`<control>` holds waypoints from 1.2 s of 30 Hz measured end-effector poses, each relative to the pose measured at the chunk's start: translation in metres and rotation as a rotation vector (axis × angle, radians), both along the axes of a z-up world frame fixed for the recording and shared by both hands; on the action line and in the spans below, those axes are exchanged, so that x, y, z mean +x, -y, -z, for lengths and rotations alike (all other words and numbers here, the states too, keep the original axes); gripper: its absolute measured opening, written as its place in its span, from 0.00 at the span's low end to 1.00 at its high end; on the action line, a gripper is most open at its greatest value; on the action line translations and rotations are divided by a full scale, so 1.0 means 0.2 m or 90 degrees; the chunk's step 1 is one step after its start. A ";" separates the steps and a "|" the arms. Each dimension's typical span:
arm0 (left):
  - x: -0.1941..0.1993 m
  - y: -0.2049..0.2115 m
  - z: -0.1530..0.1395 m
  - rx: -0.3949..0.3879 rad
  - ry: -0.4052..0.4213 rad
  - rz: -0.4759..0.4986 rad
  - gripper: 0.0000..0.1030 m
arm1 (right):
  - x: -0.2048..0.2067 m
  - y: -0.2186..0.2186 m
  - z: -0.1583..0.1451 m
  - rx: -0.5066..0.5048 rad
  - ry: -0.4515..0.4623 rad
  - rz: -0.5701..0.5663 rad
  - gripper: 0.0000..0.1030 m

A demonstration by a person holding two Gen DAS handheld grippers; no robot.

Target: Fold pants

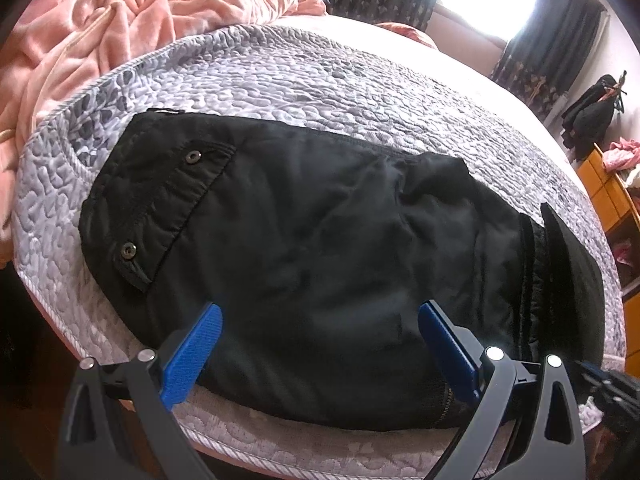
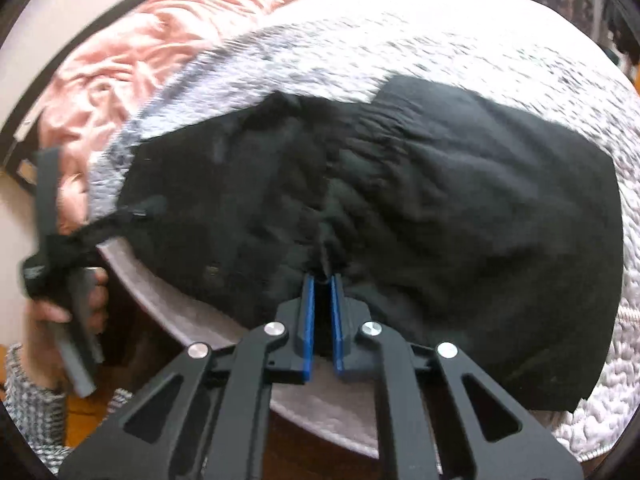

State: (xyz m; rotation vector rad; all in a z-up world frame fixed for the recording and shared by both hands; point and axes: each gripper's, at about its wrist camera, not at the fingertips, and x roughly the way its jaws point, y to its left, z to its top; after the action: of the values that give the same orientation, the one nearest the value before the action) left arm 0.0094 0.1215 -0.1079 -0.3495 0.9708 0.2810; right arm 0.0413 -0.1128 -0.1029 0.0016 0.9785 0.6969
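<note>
The right gripper (image 2: 322, 278) pinched the pants (image 2: 400, 208) ahead to fold them; the left gripper (image 1: 320, 320) hovered released above.

The bed (image 1: 400, 40) carries a grey quilted cover (image 1: 304, 80) reaching its near edge; black pants (image 1: 304, 232) lie on it there; a crumpled pink blanket (image 1: 120, 12) fills the far left corner.
</note>
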 end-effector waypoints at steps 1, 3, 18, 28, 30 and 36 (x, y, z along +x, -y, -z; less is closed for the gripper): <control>0.00 -0.01 0.00 0.000 -0.001 -0.001 0.96 | -0.01 -0.01 -0.03 0.004 0.006 -0.010 0.06; 0.00 -0.01 0.00 -0.002 0.000 -0.003 0.96 | -0.04 -0.03 -0.07 0.025 0.009 -0.029 0.06; 0.02 0.01 -0.01 0.014 -0.015 0.007 0.96 | -0.03 -0.13 0.09 0.017 -0.072 -0.084 0.31; 0.11 0.37 -0.05 0.020 -0.005 0.120 0.96 | 0.15 0.87 -0.06 0.077 -0.052 0.155 0.63; 0.14 0.47 -0.03 0.017 -0.013 0.144 0.96 | 0.21 1.02 0.03 0.098 -0.089 0.178 0.64; 0.19 0.68 0.05 0.036 -0.040 0.186 0.96 | 0.35 1.20 0.31 0.168 -0.199 0.159 0.65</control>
State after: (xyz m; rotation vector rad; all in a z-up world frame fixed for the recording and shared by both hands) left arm 0.0471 -0.0150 -0.1180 -0.1450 1.0589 0.0524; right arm 0.1109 -0.3534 -0.1654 0.4693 1.1537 0.5995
